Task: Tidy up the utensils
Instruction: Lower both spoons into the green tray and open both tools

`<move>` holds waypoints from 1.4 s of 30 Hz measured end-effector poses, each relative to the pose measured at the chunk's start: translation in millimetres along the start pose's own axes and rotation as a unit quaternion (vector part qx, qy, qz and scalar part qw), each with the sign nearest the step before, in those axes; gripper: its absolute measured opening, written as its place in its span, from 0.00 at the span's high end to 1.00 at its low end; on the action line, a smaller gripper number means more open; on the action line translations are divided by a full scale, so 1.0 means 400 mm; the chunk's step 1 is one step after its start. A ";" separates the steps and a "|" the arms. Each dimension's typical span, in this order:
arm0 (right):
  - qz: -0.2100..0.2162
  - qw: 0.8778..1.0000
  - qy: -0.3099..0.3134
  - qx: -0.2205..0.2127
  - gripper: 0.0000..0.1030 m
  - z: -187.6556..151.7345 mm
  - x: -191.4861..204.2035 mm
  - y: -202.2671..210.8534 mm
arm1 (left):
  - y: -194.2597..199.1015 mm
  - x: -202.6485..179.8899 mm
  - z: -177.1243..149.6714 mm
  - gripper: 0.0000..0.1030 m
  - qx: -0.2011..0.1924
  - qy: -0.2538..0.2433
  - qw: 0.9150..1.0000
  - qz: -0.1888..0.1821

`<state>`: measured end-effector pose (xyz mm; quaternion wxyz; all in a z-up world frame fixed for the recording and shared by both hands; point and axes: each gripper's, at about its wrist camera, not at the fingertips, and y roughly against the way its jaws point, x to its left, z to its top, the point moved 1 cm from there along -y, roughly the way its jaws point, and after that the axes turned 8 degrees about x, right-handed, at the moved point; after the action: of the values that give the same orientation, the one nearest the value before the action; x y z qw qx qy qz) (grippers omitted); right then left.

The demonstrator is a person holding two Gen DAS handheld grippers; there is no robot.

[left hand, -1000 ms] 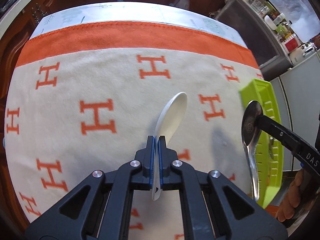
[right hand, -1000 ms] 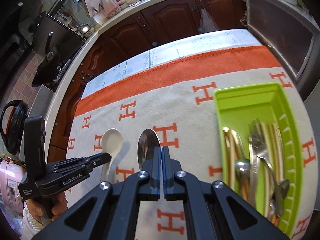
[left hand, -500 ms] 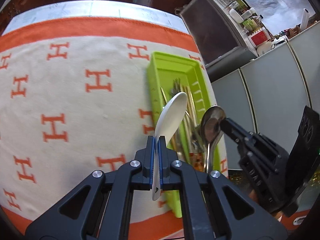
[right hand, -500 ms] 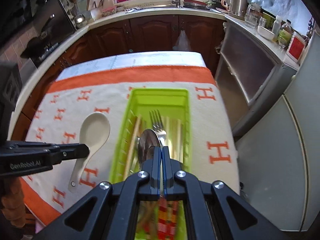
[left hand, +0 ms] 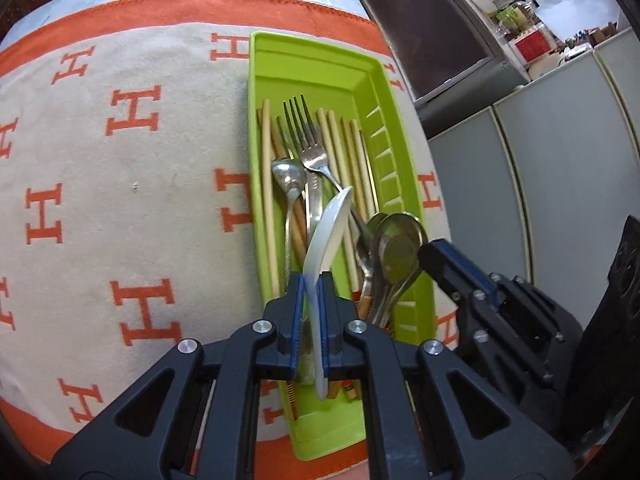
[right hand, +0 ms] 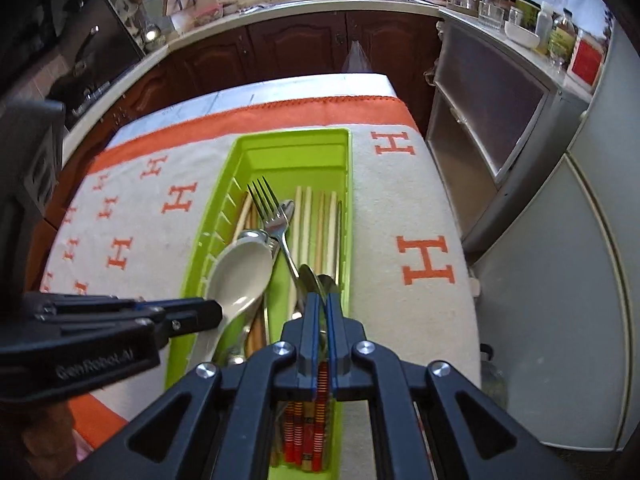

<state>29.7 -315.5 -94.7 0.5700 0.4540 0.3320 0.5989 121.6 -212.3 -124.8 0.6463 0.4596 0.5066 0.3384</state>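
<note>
A lime-green tray (left hand: 312, 68) (right hand: 288, 156) on the H-patterned cloth holds chopsticks, a fork (left hand: 308, 148) and metal spoons. My left gripper (left hand: 312, 280) (right hand: 216, 314) hovers over the tray's near end. Its fingers are slightly apart, and a white spoon (left hand: 326, 232) (right hand: 240, 272) sits loosely between them, rolled on edge against the right pad. My right gripper (right hand: 323, 300) (left hand: 424, 252) is over the tray's right side. A narrow gap shows between its pads, with a metal spoon (right hand: 310, 280) (left hand: 398, 250) still between them, its bowl low over the cutlery.
The cream and orange cloth (left hand: 132, 200) covers the table, whose right edge lies just past the tray. Grey cabinets (right hand: 560, 260) stand to the right and dark wooden cupboards (right hand: 304, 48) behind. A hand shows at the lower left of the right wrist view.
Both grippers carried their spoons right, from the open cloth to over the tray, and came lower. The fingers of both have parted slightly, and the white spoon has rolled onto its edge.
</note>
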 end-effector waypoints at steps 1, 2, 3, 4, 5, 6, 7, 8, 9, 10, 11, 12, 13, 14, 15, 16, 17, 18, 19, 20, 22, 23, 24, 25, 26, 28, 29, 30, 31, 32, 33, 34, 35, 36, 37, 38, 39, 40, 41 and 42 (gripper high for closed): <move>0.003 1.000 -0.001 -0.001 0.94 -0.003 0.003 0.002 | 0.005 0.006 -0.002 0.94 -0.001 -0.005 1.000 0.003; 0.006 1.000 -0.003 -0.003 0.93 -0.007 0.007 0.005 | 0.014 0.003 -0.015 0.94 -0.004 -0.013 1.000 0.008; 0.012 1.000 -0.003 -0.005 0.93 -0.013 0.012 0.009 | 0.026 0.000 -0.029 0.93 -0.011 -0.021 1.000 0.014; 0.018 1.000 -0.002 -0.005 0.93 -0.016 0.019 0.010 | 0.040 -0.003 -0.040 0.89 -0.018 -0.030 0.999 0.021; 0.022 1.000 -0.002 -0.004 0.93 -0.019 0.025 0.010 | 0.052 -0.003 -0.050 0.81 -0.021 -0.037 0.999 0.026; 0.024 1.000 -0.002 -0.004 0.93 -0.022 0.031 0.011 | 0.067 0.001 -0.061 0.75 -0.024 -0.041 0.998 0.032; 0.025 1.000 -0.002 -0.004 0.93 -0.022 0.035 0.013 | 0.081 -0.002 -0.074 0.62 -0.031 -0.047 0.998 0.040; 0.026 1.000 -0.001 -0.005 0.93 -0.024 0.039 0.015 | 0.093 -0.002 -0.085 0.55 -0.038 -0.051 0.997 0.045; 0.029 1.000 -0.003 -0.007 0.93 -0.028 0.045 0.021 | 0.109 0.000 -0.100 0.53 -0.046 -0.055 0.996 0.052; 0.032 0.999 -0.005 -0.008 0.93 -0.031 0.049 0.026 | 0.121 0.005 -0.108 0.52 -0.051 -0.057 0.996 0.055; 0.034 0.999 -0.008 -0.010 0.93 -0.034 0.053 0.031 | 0.134 0.006 -0.121 0.52 -0.055 -0.062 0.995 0.061; 0.037 0.999 -0.010 -0.012 0.93 -0.036 0.056 0.038 | 0.142 0.006 -0.126 0.52 -0.057 -0.064 0.994 0.063; 0.041 0.999 -0.013 -0.014 0.93 -0.039 0.059 0.045 | 0.152 0.009 -0.133 0.52 -0.059 -0.066 0.994 0.067; 0.044 0.999 -0.015 -0.016 0.92 -0.043 0.063 0.052 | 0.164 0.013 -0.147 0.51 -0.064 -0.069 0.993 0.074; 0.046 0.999 -0.019 -0.018 0.92 -0.048 0.067 0.060 | 0.173 0.019 -0.157 0.51 -0.067 -0.071 0.992 0.080; 0.048 0.998 -0.022 -0.019 0.91 -0.053 0.072 0.067 | 0.187 0.027 -0.172 0.50 -0.073 -0.073 0.990 0.092; 0.050 0.998 -0.025 -0.021 0.87 -0.059 0.076 0.074 | 0.194 0.031 -0.181 0.49 -0.077 -0.073 0.989 0.101; 0.053 0.998 -0.027 -0.023 0.83 -0.064 0.079 0.081 | 0.200 0.037 -0.187 0.48 -0.081 -0.072 0.988 0.108; 0.054 0.998 -0.030 -0.025 0.81 -0.071 0.084 0.088 | 0.210 0.047 -0.199 0.47 -0.084 -0.071 0.987 0.117; 0.055 0.998 -0.031 -0.026 0.80 -0.079 0.090 0.095 | 0.218 0.055 -0.208 0.46 -0.086 -0.068 0.987 0.119; 0.057 0.997 -0.034 -0.029 0.80 -0.091 0.098 0.105 | 0.232 0.074 -0.226 0.46 -0.090 -0.062 0.987 0.121; 0.059 0.997 -0.036 -0.029 0.80 -0.097 0.101 0.109 | 0.240 0.084 -0.234 0.46 -0.092 -0.057 0.986 0.123; 0.061 0.997 -0.039 -0.029 0.80 -0.103 0.105 0.113 | 0.246 0.094 -0.242 0.45 -0.094 -0.052 0.986 0.130; 0.062 0.997 -0.040 -0.029 0.80 -0.109 0.110 0.116 | 0.247 0.099 -0.246 0.45 -0.095 -0.051 0.985 0.135; 0.064 0.997 -0.041 -0.029 0.80 -0.117 0.117 0.120 | 0.253 0.108 -0.255 0.45 -0.099 -0.048 0.984 0.141; 0.067 0.997 -0.041 -0.028 0.80 -0.130 0.128 0.125 | 0.266 0.121 -0.272 0.44 -0.111 -0.045 0.982 0.147; 0.069 0.996 -0.041 -0.028 0.80 -0.138 0.134 0.130 | 0.272 0.126 -0.279 0.42 -0.115 -0.042 0.981 0.149; 0.072 0.996 -0.041 -0.028 0.80 -0.143 0.140 0.133 | 0.277 0.131 -0.285 0.40 -0.120 -0.040 0.980 0.151; 0.074 0.996 -0.041 -0.028 0.80 -0.149 0.145 0.137 | 0.284 0.135 -0.294 0.36 -0.125 -0.037 0.979 0.155; 0.077 0.996 -0.041 -0.028 0.79 -0.158 0.153 0.144 | 0.292 0.140 -0.305 0.34 -0.133 -0.035 0.978 0.158; 0.078 0.996 -0.041 -0.028 0.79 -0.164 0.159 0.148 | 0.299 0.143 -0.314 0.33 -0.140 -0.033 0.977 0.160; 0.080 0.996 -0.041 -0.028 0.79 -0.173 0.166 0.154 | 0.308 0.146 -0.325 0.31 -0.148 -0.030 0.975 0.163; 0.082 0.995 -0.040 -0.029 0.79 -0.180 0.172 0.159 | 0.318 0.151 -0.339 0.28 -0.156 -0.025 0.972 0.174; 0.083 0.995 -0.040 -0.029 0.79 -0.187 0.178 0.167 | 0.324 0.153 -0.345 0.27 -0.159 -0.023 0.970 0.180; 0.085 0.995 -0.039 -0.029 0.79 -0.193 0.186 0.173 | 0.332 0.154 -0.353 0.25 -0.163 -0.017 0.968 0.191; 0.087 0.995 -0.038 -0.029 0.79 -0.198 0.191 0.180 | 0.342 0.156 -0.362 0.24 -0.168 -0.013 0.965 0.200; 0.089 0.995 -0.038 -0.029 0.79 -0.206 0.199 0.190 | 0.350 0.158 -0.368 0.24 -0.171 -0.010 0.964 0.203; 0.091 0.995 -0.038 -0.030 0.79 -0.212 0.205 0.197 | 0.361 0.161 -0.378 0.24 -0.179 -0.007 0.963 0.204; 0.093 0.994 -0.037 -0.032 0.76 -0.217 0.208 0.205 | 0.375 0.163 -0.392 0.24 -0.189 -0.006 0.961 0.202; 0.094 0.994 -0.038 -0.036 0.71 -0.222 0.213 0.216 | 0.389 0.166 -0.405 0.24 -0.199 -0.004 0.959 0.201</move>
<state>-79.8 -232.2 -34.2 0.5390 0.4851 0.2443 0.6438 -13.2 -57.5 -12.2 0.6449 0.4156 0.3237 0.5537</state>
